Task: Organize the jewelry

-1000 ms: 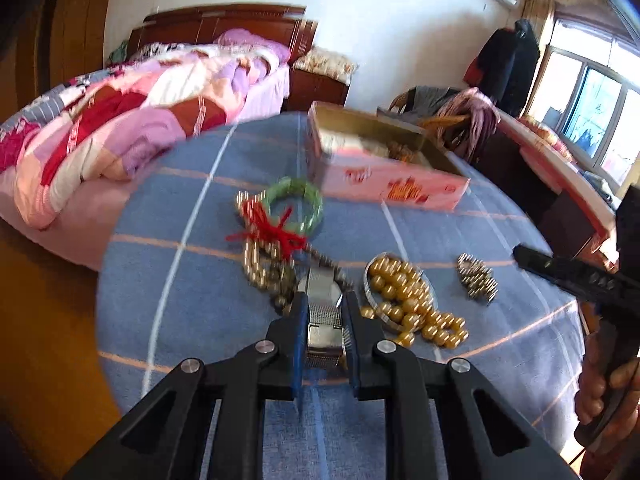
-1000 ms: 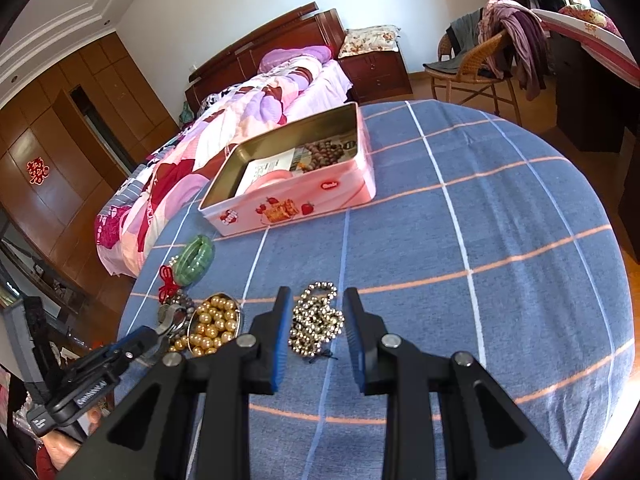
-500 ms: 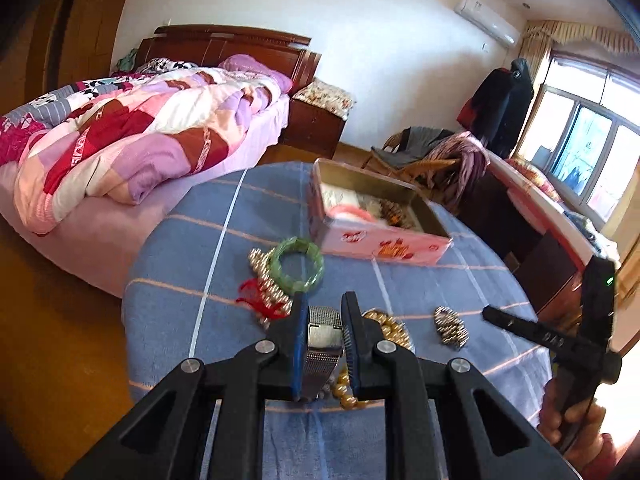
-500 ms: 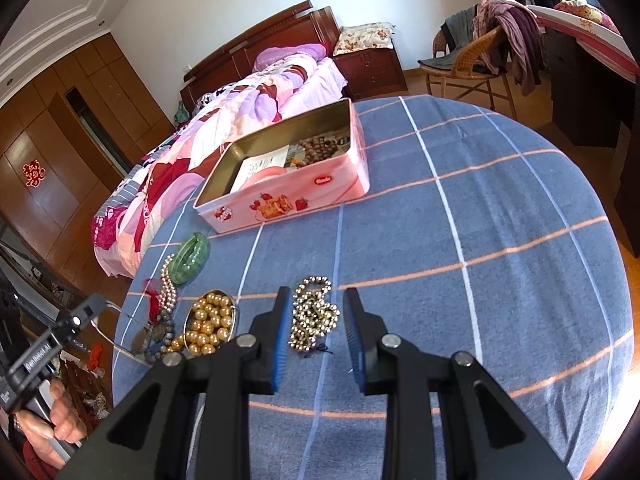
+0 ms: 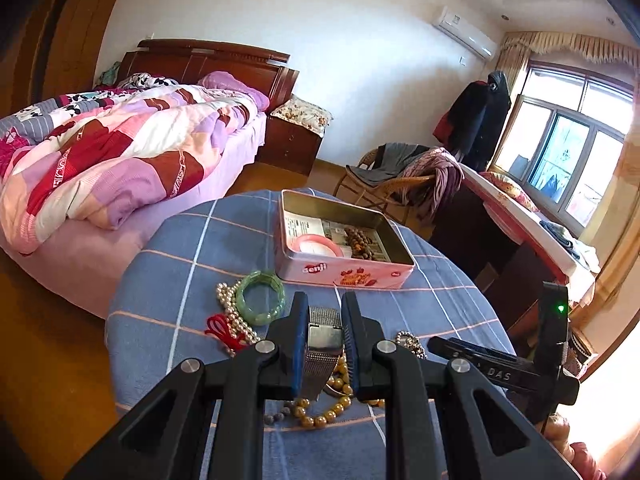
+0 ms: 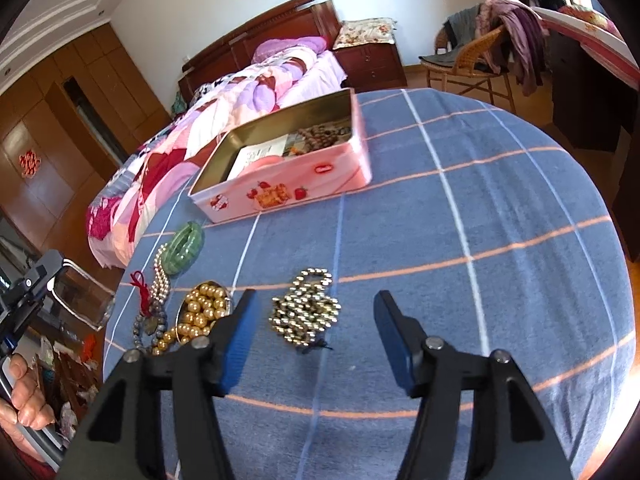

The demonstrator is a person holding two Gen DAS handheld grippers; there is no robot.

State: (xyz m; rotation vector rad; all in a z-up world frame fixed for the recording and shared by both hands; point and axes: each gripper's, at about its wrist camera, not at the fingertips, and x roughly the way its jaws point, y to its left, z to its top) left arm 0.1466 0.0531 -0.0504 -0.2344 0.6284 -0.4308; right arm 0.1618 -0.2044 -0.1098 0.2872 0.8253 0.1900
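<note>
The left gripper (image 5: 325,322) is clamped on a metal mesh watch band (image 5: 323,342), held clear above the blue checked tablecloth (image 5: 192,256). The right gripper (image 6: 314,314) has its jaws spread wide, one on each side of a heap of silver beads (image 6: 306,310) lying on the cloth between them. To the left of that heap lie gold beads (image 6: 202,312), a pearl string (image 6: 160,276) with a red tassel (image 6: 140,294), and a green bangle (image 6: 184,246). Farther off stands the open pink tin (image 6: 288,190), with brown beads (image 5: 360,242) inside.
</note>
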